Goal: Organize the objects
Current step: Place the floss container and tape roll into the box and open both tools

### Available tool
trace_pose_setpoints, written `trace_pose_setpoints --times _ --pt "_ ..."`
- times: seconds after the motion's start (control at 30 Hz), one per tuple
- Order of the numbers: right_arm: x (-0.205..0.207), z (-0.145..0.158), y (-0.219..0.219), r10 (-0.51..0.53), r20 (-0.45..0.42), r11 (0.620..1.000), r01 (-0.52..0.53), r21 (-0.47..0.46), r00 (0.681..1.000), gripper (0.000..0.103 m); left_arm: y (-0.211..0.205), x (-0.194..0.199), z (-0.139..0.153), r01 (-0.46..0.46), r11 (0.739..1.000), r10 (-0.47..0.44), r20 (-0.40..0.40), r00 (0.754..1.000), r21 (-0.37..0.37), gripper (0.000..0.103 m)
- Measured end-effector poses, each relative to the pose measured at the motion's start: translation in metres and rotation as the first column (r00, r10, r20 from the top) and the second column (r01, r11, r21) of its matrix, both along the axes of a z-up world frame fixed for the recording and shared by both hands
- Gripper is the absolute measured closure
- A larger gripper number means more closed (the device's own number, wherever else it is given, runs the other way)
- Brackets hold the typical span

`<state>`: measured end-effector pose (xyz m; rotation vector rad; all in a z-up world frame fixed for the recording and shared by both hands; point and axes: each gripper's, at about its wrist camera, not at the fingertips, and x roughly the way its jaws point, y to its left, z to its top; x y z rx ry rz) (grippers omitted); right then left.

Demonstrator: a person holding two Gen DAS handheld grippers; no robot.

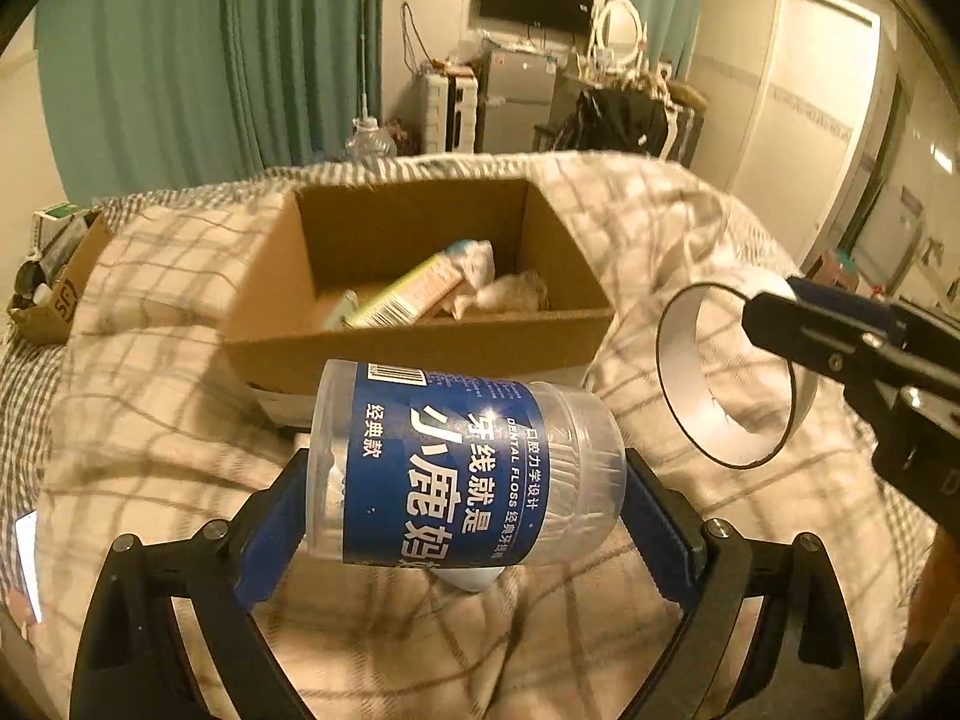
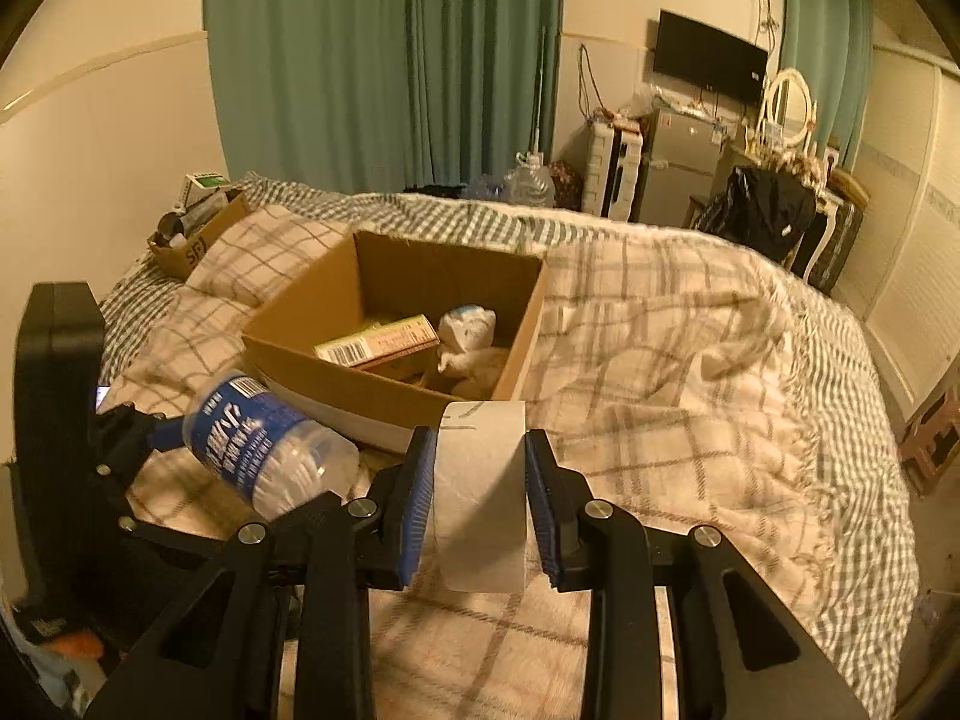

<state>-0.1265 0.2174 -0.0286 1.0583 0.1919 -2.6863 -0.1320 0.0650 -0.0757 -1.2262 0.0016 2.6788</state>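
A clear dental floss jar (image 1: 462,468) with a blue label was clamped on its side between the blue pads of the left gripper (image 1: 465,516), its ends pressed against the two pads. A white tape roll (image 2: 480,492) was gripped across its width between the pads of the right gripper (image 2: 480,498), the ring's open centre being seen from the left wrist view. Both items were held above a plaid blanket (image 2: 690,372), just short of an open cardboard box (image 1: 420,294), whose near wall stood between the grippers and its interior. Inside the box, a long carton (image 2: 378,345) and a crumpled white bag (image 2: 468,330) were seen. A smaller box (image 2: 198,234) of oddments was set near the bed's far left corner. Green curtains (image 2: 384,60), a wall-mounted television (image 2: 708,57) and a small fridge (image 2: 678,162) were visible beyond the bed.
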Motion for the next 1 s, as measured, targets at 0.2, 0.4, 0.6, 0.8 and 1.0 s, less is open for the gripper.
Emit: trace_pose_setpoints --times 0.2,0.4,0.6,0.8,1.0 --pt "0.009 0.030 -0.017 0.029 -0.053 0.999 -0.028 0.019 0.998 0.074 -0.023 0.004 0.041 -0.010 0.998 0.013 -0.059 0.998 0.055 0.008" --pt "-0.008 0.060 -0.032 0.038 -0.103 0.999 -0.036 0.018 0.994 0.074 -0.041 -0.014 0.079 -0.024 0.998 0.032 -0.139 0.990 0.058 0.008" --pt "-0.057 0.080 -0.052 0.023 -0.113 1.000 -0.022 0.012 0.993 0.074 -0.055 -0.067 0.098 -0.042 0.996 0.054 -0.150 0.987 0.079 0.008" --pt "-0.124 0.081 -0.061 -0.002 -0.094 1.000 0.004 0.020 0.996 0.074 -0.054 -0.119 0.084 -0.049 0.998 0.055 -0.126 0.991 0.044 0.008" --pt "-0.185 0.046 -0.067 0.009 -0.022 1.000 -0.009 0.028 1.000 0.074 -0.049 -0.164 0.048 -0.024 0.999 0.027 -0.070 0.997 0.047 0.008"
